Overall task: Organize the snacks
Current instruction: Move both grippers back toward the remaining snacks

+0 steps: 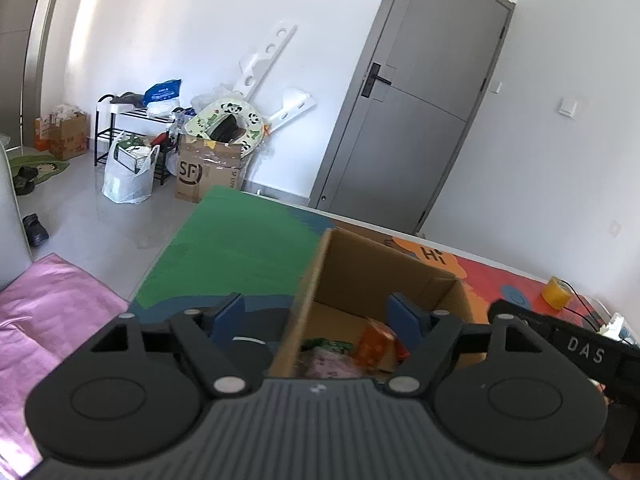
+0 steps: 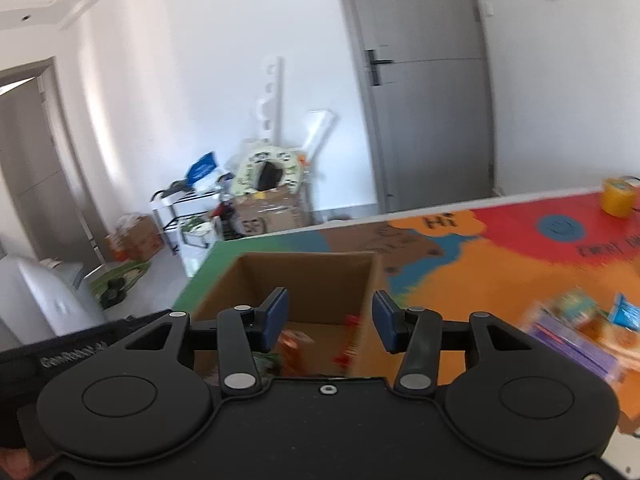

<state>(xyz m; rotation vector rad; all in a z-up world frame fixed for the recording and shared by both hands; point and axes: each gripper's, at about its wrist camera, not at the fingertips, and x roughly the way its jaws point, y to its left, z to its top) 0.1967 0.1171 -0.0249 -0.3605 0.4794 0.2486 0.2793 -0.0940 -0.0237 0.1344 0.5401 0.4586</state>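
- Left tongs (image 1: 316, 314): wide open, holding nothing. They straddle the left wall of the box (image 1: 360, 272): one pad outside it, one inside over the opening.
- Right tongs (image 2: 330, 322): open, holding nothing, hanging over the box (image 2: 304, 276) near its right wall.
- Box: open-topped cardboard, standing on the surface (image 1: 232, 248), which carries a coloured mat (green, orange, red).
- Snacks in box: orange pack (image 1: 376, 344), green pack (image 1: 328, 346), pinkish pack (image 1: 332, 366) at the bottom. Right view also shows something red (image 2: 348, 344) inside; blurred, cannot tell what.
- Loose snacks (image 2: 576, 332) on the surface to the right of the box: purple, teal and blue packs, motion-blurred.
- Yellow tub (image 2: 618, 196) at far right of surface, well apart from box.
- Grey door (image 1: 420, 100) behind.
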